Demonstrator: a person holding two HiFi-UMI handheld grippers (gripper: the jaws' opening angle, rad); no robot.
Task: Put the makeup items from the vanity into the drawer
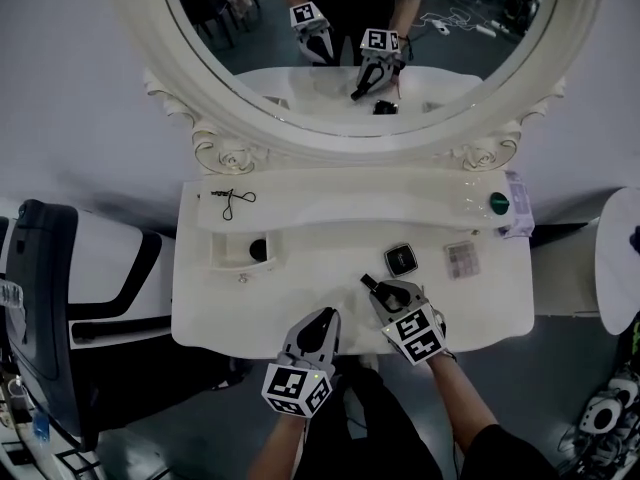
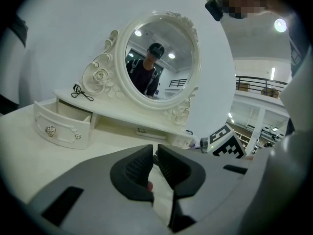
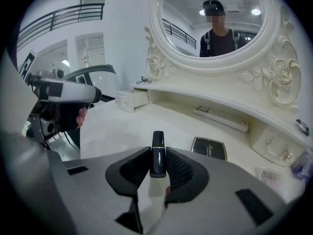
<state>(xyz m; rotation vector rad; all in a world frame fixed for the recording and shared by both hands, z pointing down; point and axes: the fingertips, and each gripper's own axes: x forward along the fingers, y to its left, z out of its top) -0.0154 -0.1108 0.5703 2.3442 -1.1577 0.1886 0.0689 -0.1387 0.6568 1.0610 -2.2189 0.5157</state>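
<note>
Black lipstick point(image 3: 157, 151), clamped by one end in the right hand-held gripper point(image 3: 157, 156), could pivot loose; left hand-held gripper point(image 2: 154, 155) seems together, empty.

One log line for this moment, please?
right gripper: clamped on black lipstick | left gripper: closed, empty | drawer: open | compact: on vanity

The white vanity point(image 1: 260, 308) carries a dark compact point(image 1: 400, 259), a clear case point(image 1: 461, 259) beside it — perhaps a palette — and, on its shelf, a black cord point(image 1: 232, 201).
</note>
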